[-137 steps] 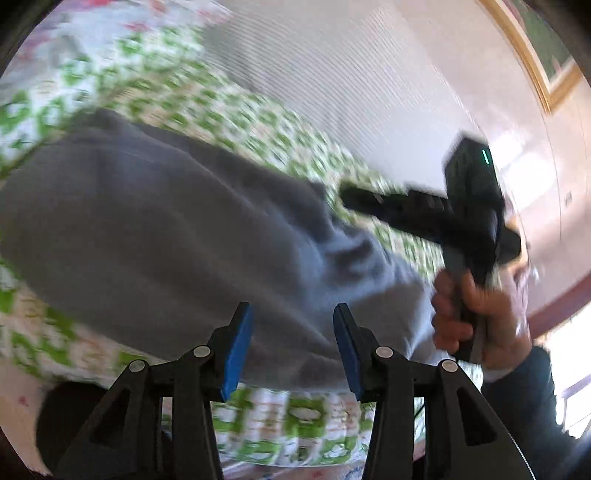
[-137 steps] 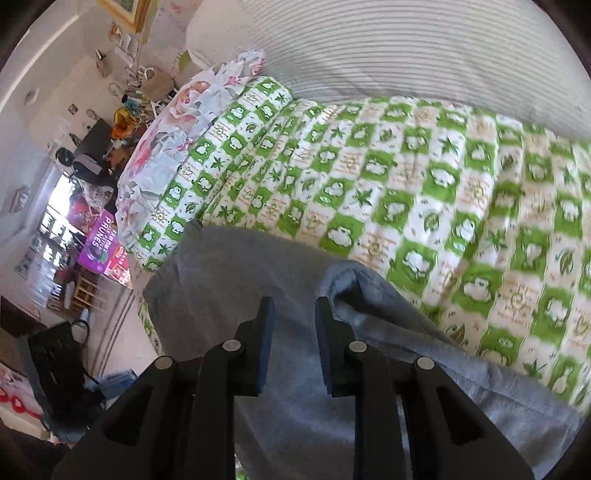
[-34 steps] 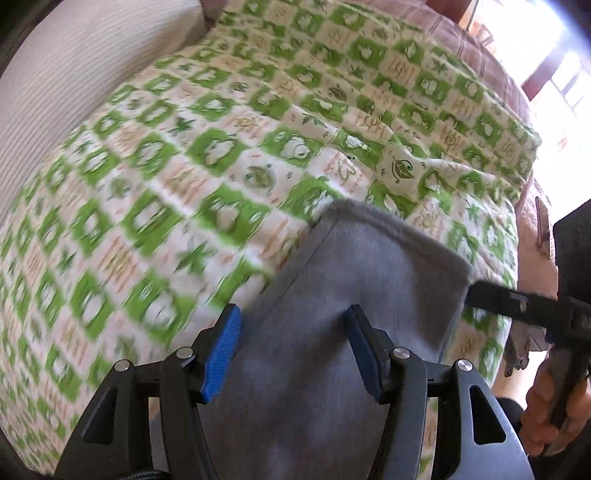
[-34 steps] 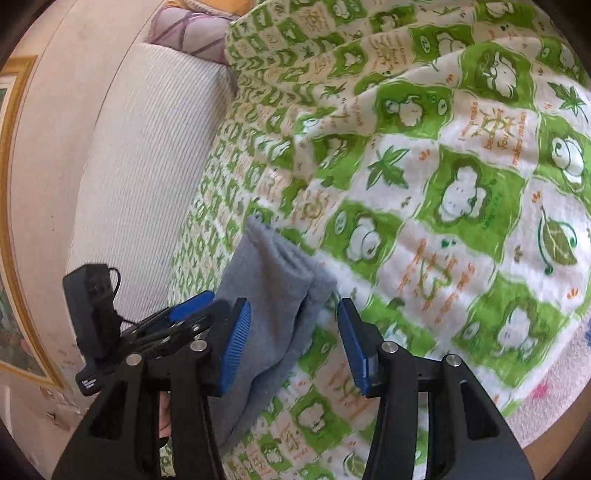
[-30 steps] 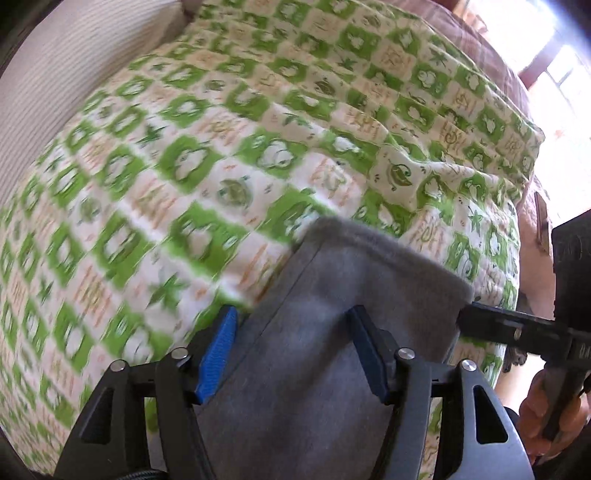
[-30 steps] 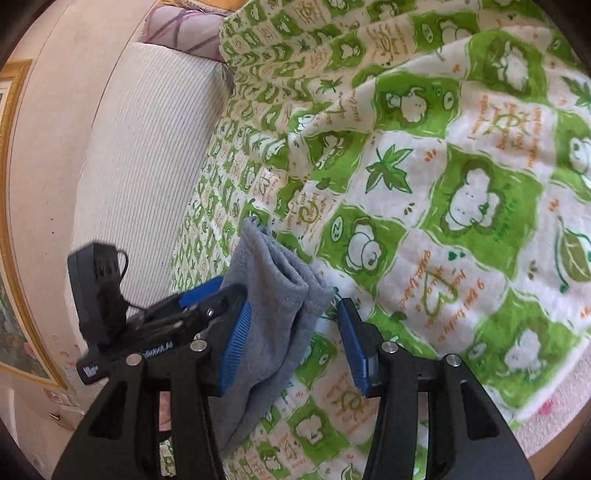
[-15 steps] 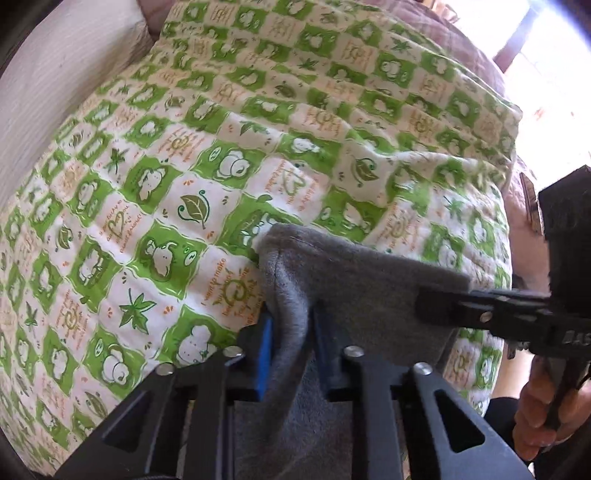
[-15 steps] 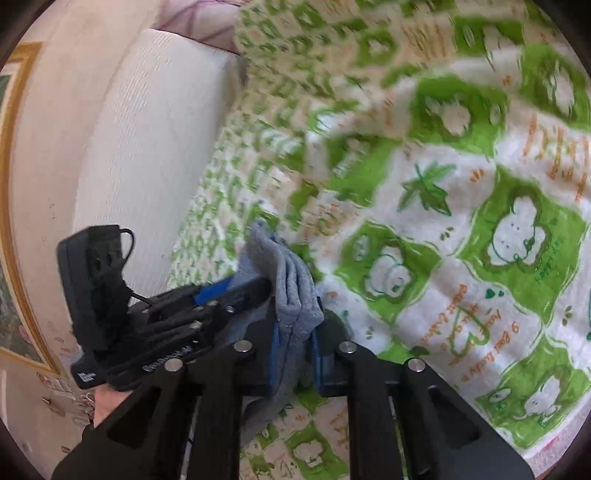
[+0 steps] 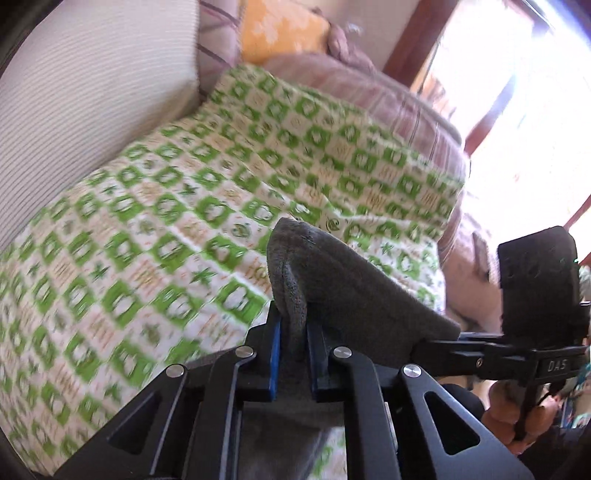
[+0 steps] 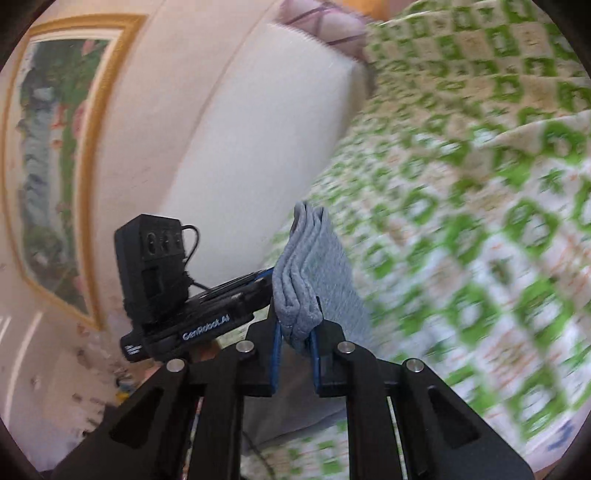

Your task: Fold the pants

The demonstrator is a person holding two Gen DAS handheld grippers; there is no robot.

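The grey pants (image 9: 343,280) are folded into several layers and lifted off the green-and-white checked bedspread (image 9: 155,206). My left gripper (image 9: 293,343) is shut on one corner of the folded edge. My right gripper (image 10: 295,339) is shut on the other corner, where the stacked grey layers (image 10: 310,266) stick up between the blue pads. The edge runs taut between the two grippers. The right gripper shows at the right of the left wrist view (image 9: 458,345), and the left gripper shows at the left of the right wrist view (image 10: 262,284).
A white ribbed headboard cushion (image 9: 74,92) runs along the far side of the bed. Pink striped bedding (image 9: 388,103) and an orange pillow (image 9: 280,29) lie at the bed's end. A framed picture (image 10: 55,166) hangs on the wall. A bright window (image 9: 517,92) is at the right.
Both grippers closed on the end of the folded pants and have raised it off the bedspread. The views have swung up toward the headboard and wall.
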